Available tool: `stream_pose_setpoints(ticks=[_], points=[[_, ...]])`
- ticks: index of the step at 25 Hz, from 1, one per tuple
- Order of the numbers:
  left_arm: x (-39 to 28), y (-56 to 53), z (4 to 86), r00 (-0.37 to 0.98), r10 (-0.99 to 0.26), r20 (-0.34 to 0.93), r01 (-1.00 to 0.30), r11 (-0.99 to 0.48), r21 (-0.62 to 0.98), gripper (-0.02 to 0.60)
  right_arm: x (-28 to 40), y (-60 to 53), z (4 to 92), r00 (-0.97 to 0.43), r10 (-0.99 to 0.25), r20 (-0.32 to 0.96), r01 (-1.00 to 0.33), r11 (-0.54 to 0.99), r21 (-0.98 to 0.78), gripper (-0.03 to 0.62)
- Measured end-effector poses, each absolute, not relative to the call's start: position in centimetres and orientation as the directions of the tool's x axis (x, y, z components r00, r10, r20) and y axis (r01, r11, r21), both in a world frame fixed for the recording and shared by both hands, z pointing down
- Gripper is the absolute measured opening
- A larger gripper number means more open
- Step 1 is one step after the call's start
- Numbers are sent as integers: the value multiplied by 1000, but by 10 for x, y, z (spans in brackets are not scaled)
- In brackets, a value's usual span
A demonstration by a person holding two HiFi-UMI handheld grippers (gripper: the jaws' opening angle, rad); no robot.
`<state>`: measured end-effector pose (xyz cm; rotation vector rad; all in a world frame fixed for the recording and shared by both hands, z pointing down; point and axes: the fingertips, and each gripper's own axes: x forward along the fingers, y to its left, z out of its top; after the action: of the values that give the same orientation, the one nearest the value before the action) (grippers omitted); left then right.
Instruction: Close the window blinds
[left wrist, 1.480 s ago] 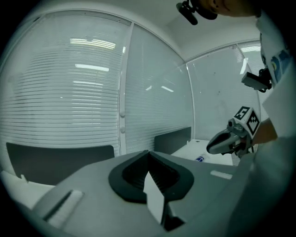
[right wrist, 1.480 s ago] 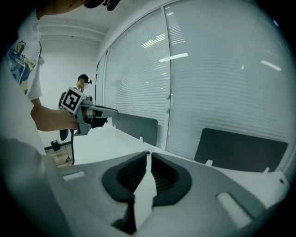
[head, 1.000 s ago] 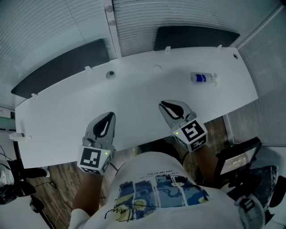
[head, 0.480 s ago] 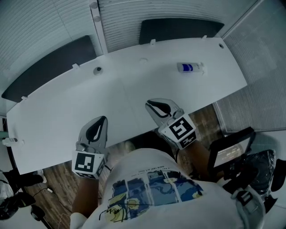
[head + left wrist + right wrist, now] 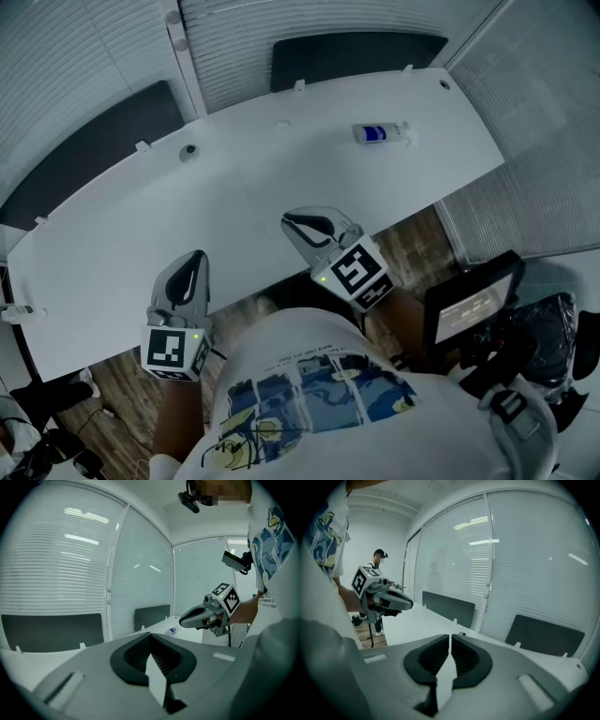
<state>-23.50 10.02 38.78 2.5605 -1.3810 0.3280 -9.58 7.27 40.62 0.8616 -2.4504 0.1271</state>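
Lying on desk (image 5: 234, 211) near blinds (image 5: 239, 52): bottle (image 5: 380, 134)

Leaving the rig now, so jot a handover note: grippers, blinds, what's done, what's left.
Left gripper: shut, empty, above the near edge of the white desk.
Right gripper: shut, empty, over the desk too.
Blinds: lowered behind the desk, beyond both grippers; neither touches them.
Done: nothing visible on the blinds.
Left: reach across to the knobs on the window post, probably the slat control, and close the slats.
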Motion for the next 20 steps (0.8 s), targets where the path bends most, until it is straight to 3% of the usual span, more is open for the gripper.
stream_pose_setpoints(ticks=[20], points=[[-227,97,402,565,-759,325,-818,-566,101,8,-95,74,413,-646,-547,532,-610,789,71,15]])
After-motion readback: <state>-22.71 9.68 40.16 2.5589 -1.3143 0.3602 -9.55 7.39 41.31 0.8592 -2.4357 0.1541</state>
